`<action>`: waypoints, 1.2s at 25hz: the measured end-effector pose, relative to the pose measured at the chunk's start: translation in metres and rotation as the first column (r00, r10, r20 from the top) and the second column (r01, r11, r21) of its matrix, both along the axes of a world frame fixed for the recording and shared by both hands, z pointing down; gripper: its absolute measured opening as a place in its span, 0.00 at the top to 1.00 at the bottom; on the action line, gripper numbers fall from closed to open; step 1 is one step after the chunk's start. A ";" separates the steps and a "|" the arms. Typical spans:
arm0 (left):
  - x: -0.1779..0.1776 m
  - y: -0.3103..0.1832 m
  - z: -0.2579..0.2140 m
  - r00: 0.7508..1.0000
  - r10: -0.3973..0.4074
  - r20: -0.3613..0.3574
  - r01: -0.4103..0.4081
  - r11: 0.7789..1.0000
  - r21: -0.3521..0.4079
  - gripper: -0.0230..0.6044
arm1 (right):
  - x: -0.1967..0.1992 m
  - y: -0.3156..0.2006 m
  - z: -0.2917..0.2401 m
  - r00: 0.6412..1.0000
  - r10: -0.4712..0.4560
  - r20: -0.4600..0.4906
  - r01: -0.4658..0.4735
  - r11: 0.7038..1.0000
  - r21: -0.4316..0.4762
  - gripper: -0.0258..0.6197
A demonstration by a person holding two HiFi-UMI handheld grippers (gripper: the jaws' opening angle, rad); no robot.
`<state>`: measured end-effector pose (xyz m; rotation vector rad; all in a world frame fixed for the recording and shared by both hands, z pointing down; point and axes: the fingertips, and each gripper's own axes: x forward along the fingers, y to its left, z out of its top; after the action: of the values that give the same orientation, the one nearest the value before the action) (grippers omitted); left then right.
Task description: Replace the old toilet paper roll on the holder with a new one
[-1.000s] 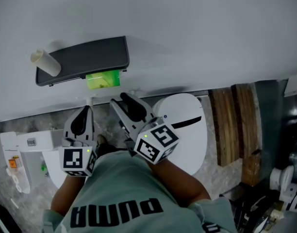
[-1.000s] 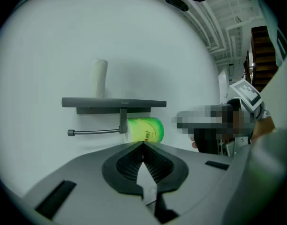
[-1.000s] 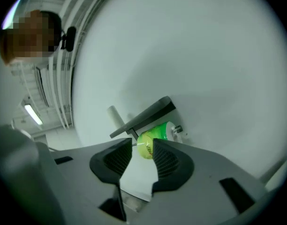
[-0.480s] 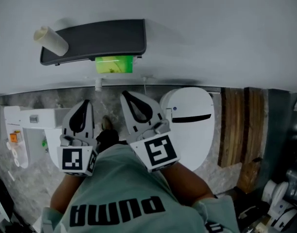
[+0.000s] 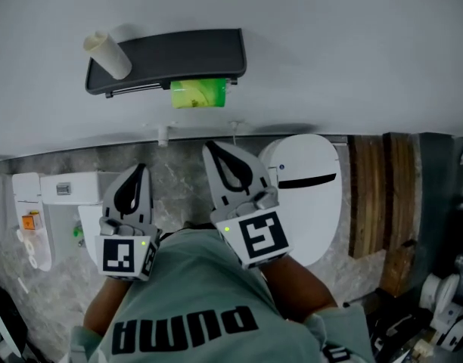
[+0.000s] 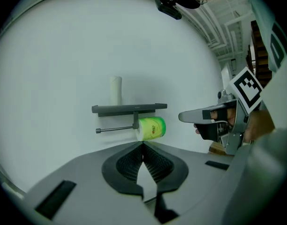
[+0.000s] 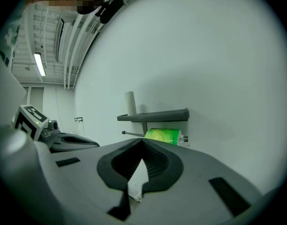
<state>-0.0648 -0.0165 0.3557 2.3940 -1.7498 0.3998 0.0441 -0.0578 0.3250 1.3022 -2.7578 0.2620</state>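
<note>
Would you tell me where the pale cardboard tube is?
Head view: the pale cardboard tube stands at the left end of the dark wall shelf, up-left of the green-wrapped roll.

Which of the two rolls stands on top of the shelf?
The pale bare tube, upright near the shelf's left end; the green-wrapped roll sits beneath it.
</note>
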 end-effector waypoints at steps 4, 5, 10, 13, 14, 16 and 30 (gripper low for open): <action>-0.022 0.033 -0.003 1.000 0.013 -0.003 -0.013 1.000 0.001 0.96 | -0.020 0.038 0.000 1.000 0.023 -0.010 -0.023 1.000 -0.014 0.95; -0.028 0.042 -0.004 1.000 0.017 -0.009 -0.017 1.000 0.009 0.96 | -0.026 0.049 0.001 1.000 0.026 -0.018 -0.026 1.000 -0.017 0.95; -0.047 0.089 -0.008 0.999 0.041 -0.030 -0.040 0.999 0.032 0.96 | -0.050 0.106 0.000 0.998 0.045 -0.041 -0.045 0.999 -0.008 0.95; -0.052 0.115 -0.010 0.997 0.065 -0.050 -0.063 0.997 0.050 0.96 | -0.059 0.134 -0.004 0.997 0.057 -0.056 -0.056 0.998 0.005 0.95; -0.053 0.122 -0.011 0.995 0.075 -0.062 -0.071 0.996 0.060 0.96 | -0.061 0.143 -0.005 0.996 0.063 -0.062 -0.062 0.998 0.010 0.95; -0.052 0.137 -0.012 0.992 0.095 -0.080 -0.090 0.994 0.067 0.96 | -0.063 0.158 -0.007 0.994 0.077 -0.072 -0.076 0.997 0.018 0.95; -0.042 0.196 0.004 0.967 0.187 -0.170 -0.185 0.982 0.030 0.96 | -0.066 0.227 0.015 0.985 0.100 -0.141 -0.104 0.994 -0.023 0.95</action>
<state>-0.1070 0.1798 0.3594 2.5269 -1.4669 0.1946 -0.0217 0.1695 0.3405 1.3995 -2.5668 0.2105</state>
